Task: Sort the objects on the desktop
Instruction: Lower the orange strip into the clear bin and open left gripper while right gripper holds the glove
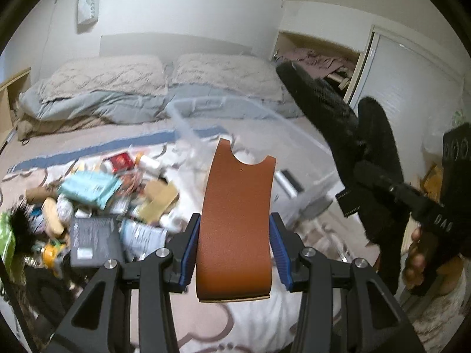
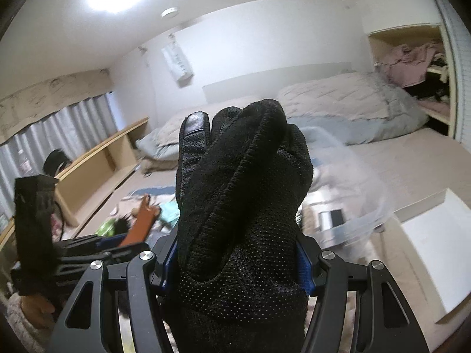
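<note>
one glove [image 2: 241,206] between right pads [image 2: 304,267]

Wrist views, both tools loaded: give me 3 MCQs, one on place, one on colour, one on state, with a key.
1. Where does the clutter pile lie, in the left wrist view?
A. left of the left tool
B. on the pillows
C. in the clear bin

2. What colour is the leather piece?
A. green
B. brown
C. white

3. What is the right tool doing?
A. open, nothing in it
B. shut on the leather piece
C. gripping a black glove

Key: 1 A, the heap lies left of the pads; 2 B, orange-brown surface; 3 C, the glove fills the gap between the blue pads.
</note>
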Available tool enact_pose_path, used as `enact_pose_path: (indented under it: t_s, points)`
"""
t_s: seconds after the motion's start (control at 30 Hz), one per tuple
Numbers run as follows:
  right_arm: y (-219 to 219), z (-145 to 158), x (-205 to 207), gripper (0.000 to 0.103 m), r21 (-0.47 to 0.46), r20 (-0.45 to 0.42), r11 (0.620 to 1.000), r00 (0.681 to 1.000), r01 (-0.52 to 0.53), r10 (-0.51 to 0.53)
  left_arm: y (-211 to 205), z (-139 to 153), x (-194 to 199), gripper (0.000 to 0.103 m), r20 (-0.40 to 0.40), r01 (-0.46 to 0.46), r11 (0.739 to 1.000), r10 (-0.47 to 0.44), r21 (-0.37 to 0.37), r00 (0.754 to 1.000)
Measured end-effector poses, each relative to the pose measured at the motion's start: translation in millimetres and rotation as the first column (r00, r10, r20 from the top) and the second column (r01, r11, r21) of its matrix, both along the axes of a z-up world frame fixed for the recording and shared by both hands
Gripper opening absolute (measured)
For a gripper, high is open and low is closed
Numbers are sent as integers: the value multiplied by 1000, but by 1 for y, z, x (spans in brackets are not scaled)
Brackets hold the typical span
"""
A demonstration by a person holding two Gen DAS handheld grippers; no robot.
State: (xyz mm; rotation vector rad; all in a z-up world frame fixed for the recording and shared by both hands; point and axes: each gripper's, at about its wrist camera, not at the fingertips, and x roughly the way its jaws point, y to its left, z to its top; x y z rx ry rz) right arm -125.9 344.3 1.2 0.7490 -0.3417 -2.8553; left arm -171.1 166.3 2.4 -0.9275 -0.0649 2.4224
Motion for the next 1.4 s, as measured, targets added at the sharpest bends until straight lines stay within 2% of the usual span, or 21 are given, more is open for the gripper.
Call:
enact_pose_path:
  t_s: [0.1, 0.23, 0.4, 0.53, 0.77, 1.07, 1.2, 1.4]
  points:
    - [11, 5, -4, 64, 2, -14, 1000, 999, 29, -29, 17, 11, -8, 45, -22, 8, 1000, -7, 22, 1000]
    - [20, 10, -8, 64, 9, -30, 999, 998, 53, -52, 35, 25, -19, 45, -72, -10, 996, 17, 93, 997]
    - [36, 13, -12, 64, 7, -41, 997, 996, 83, -83, 63, 28, -43, 45, -66, -11, 992, 20, 129, 998]
    - [45, 15, -16, 64, 17, -45, 995, 994, 99, -98, 83, 20, -60, 45, -64, -10, 990, 20, 139, 998]
    - [64, 7, -26, 64, 12, -28, 993, 992, 120, -120, 118, -7, -85, 45, -10, -51, 997, 52, 65, 999]
    - [81, -3, -33, 64, -6, -12, 990, 990, 139, -139, 136, -44, -106, 45, 84, -106, 994, 106, -10, 991]
    - [84, -5, -32, 64, -9, -5, 990, 990, 143, -143, 137, -51, -110, 45, 124, -133, 991, 134, -18, 983]
    - [84, -6, -30, 64, -6, 4, 989, 989, 146, -146, 137, -51, -108, 45, 123, -159, 987, 162, -37, 979]
